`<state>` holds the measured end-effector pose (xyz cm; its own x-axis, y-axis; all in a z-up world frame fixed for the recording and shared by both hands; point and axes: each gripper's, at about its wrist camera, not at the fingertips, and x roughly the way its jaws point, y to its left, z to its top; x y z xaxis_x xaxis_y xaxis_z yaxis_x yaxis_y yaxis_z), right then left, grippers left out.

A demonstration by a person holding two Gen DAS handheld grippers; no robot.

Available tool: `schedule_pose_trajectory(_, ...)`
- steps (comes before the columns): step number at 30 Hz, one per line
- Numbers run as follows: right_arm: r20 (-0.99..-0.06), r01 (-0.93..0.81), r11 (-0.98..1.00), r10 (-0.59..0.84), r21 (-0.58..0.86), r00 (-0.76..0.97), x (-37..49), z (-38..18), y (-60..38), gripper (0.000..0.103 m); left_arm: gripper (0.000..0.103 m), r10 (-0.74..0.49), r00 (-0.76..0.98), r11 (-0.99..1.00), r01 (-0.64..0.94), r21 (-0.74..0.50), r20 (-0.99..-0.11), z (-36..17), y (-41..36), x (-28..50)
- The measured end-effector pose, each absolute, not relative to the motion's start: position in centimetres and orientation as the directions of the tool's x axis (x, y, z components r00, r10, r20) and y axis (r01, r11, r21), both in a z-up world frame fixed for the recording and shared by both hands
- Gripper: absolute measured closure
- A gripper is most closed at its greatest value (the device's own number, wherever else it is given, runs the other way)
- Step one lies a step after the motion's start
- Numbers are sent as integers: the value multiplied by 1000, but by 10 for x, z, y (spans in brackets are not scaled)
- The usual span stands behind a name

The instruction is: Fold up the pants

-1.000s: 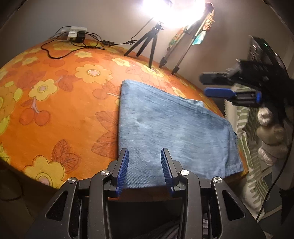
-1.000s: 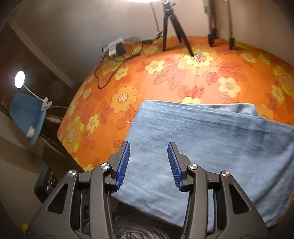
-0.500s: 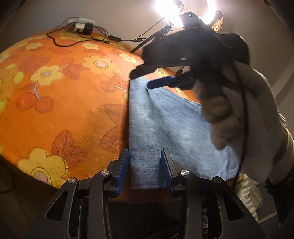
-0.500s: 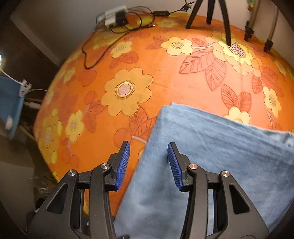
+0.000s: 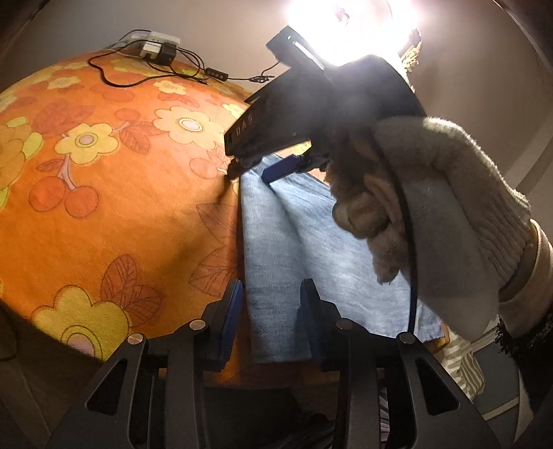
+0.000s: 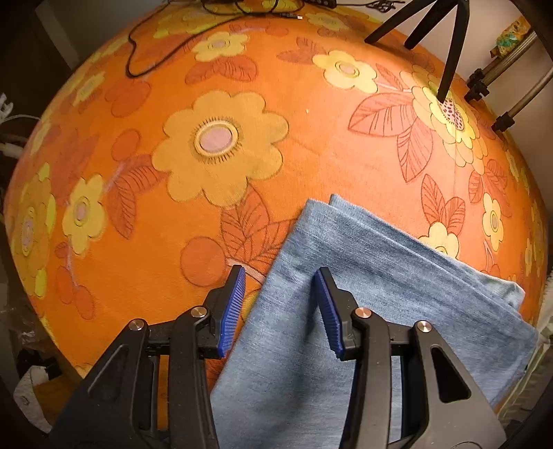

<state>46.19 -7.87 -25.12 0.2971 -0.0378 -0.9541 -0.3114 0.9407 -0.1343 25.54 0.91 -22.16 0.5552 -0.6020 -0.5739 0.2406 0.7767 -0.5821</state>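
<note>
Right tool (image 6: 280, 307) now steep over pants (image 6: 363, 276)

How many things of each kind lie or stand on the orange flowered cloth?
Folded blue pants: 1
Black tripod: 1
Power strip with plugs: 1
Black cable: at least 1; the tangle hides the exact count
Total: at least 4

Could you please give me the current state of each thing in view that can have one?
pants: folded into a flat stack, lying on the tablecloth.
right gripper: open, jaws just closing, astride the pants' far-left corner.
left gripper: open, astride the pants' near-left corner, no grip.
tablecloth: spread flat.
lamp: switched on.
tripod: standing on the tablecloth.
</note>
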Motion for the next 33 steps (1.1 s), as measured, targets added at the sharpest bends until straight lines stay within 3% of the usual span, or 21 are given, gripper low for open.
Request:
schedule_pose_trajectory(6, -955, -288, 954, 7, -83, 297, 462, -246, -90, 93, 67, -582, 554, 793, 226, -566, -595, -223, 8, 262)
schedule_pose_trajectory(11, -945, -279, 960, 106, 17, 308, 458, -231, -107, 98, 60, -569, 547, 803, 210, -557, -614, -226, 0, 268)
schedule_pose_trajectory(17, -918, -266, 956, 212, 123, 335, 452, -206, -133, 99, 59, -599, 533, 776, 204, -596, -597, -227, -7, 274)
schedule_pose_trajectory(20, -906, -257, 955, 237, 150, 352, 452, -196, -140, 99, 63, -615, 534, 765, 222, -605, -581, -223, -14, 274)
schedule_pose_trajectory(22, -897, -249, 954, 252, 167, 364, 452, -191, -145, 99, 77, -607, 552, 769, 224, -599, -572, -218, -15, 268)
schedule_pose_trajectory(25, -890, -244, 954, 261, 177, 374, 452, -187, -150, 99, 89, -595, 588, 772, 227, -594, -548, -211, -11, 265)
schedule_pose_trajectory(28, -889, -252, 951, 266, 178, 374, 452, -186, -152, 99, 94, -570, 617, 798, 258, -545, -543, -203, -15, 263)
schedule_pose_trajectory(29, -890, -251, 953, 260, 172, 374, 452, -186, -152, 97, 94, -565, 625, 805, 271, -528, -539, -200, -18, 261)
schedule_pose_trajectory(31, -901, -247, 956, 241, 157, 361, 454, -187, -152, 78, 95, -558, 636, 813, 290, -505, -533, -196, -22, 257)
schedule_pose_trajectory(32, -905, -248, 959, 224, 138, 363, 455, -187, -150, 59, 95, -559, 639, 814, 299, -499, -528, -194, -24, 256)
schedule_pose_trajectory(33, -905, -250, 960, 212, 123, 369, 455, -186, -149, 50, 95, -559, 641, 814, 304, -495, -526, -193, -25, 257)
